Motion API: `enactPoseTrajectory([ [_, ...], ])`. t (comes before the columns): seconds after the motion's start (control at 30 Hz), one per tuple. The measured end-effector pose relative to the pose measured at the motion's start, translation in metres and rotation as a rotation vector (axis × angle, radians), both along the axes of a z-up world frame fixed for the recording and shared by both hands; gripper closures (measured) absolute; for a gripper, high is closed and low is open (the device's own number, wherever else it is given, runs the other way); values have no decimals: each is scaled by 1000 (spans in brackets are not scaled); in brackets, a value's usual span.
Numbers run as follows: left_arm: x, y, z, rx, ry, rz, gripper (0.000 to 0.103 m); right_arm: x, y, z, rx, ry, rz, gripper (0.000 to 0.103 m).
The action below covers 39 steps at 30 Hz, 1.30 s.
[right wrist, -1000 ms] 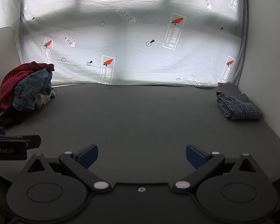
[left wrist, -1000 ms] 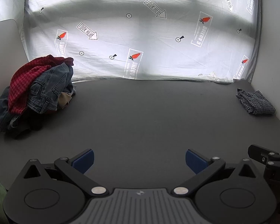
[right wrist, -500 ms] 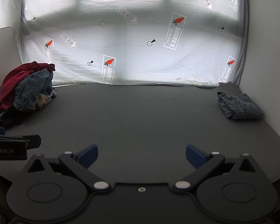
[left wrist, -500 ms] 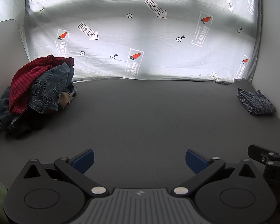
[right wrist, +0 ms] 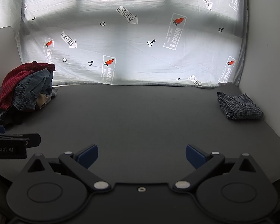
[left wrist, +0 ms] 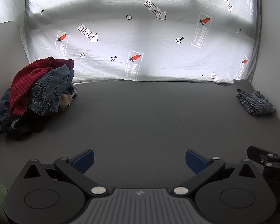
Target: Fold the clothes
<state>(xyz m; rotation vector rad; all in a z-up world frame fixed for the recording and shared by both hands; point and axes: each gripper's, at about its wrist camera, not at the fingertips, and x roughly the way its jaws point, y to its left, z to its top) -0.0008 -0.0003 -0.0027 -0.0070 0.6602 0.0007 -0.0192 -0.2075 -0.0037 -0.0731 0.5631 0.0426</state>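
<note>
Place: a staged recording booth, not a lived-in room.
Backdrop: a white sheet [left wrist: 140, 43] hung across the back, printed with carrots, "LOOK HERE" arrows and small target marks.
Sides: plain white panels [right wrist: 267, 56] box in the space.
Surface: one dark grey table [left wrist: 149, 115], bare between a heap of clothes [left wrist: 37, 95] at far left and a folded checked garment [right wrist: 239, 106] at far right.

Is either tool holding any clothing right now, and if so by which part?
Nothing is held. The left tool and right tool are both open and empty above the dark table.
</note>
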Motion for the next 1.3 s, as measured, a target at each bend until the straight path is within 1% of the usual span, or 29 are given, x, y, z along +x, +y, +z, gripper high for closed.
enactPoseTrajectory([
  [0.6,3,-2,1,1,-7,-14,0,1,-4,-1,10,-1,-7,1],
  [0.73,7,-3,2,-10,-11,-28,0,2,-7,1,24,-11,-9,1],
  [0.83,11,-3,2,-40,-17,-39,0,6,-9,1,43,-13,1,0],
  [0.9,15,0,2,-84,-24,-47,0,10,-11,1,63,-14,14,0],
  [1.0,24,7,2,-183,-41,-46,0,21,-17,0,106,-21,26,0],
  [1.07,33,14,1,-258,-58,-26,0,31,-22,-1,137,-31,26,0],
  [1.13,44,20,2,-325,-81,-6,0,44,-29,-2,188,-40,38,0],
  [1.23,63,31,5,-439,-122,17,0,74,-37,-4,239,-48,38,0],
  [1.3,78,37,11,-481,-139,47,0,98,-39,-5,267,-48,33,0],
])
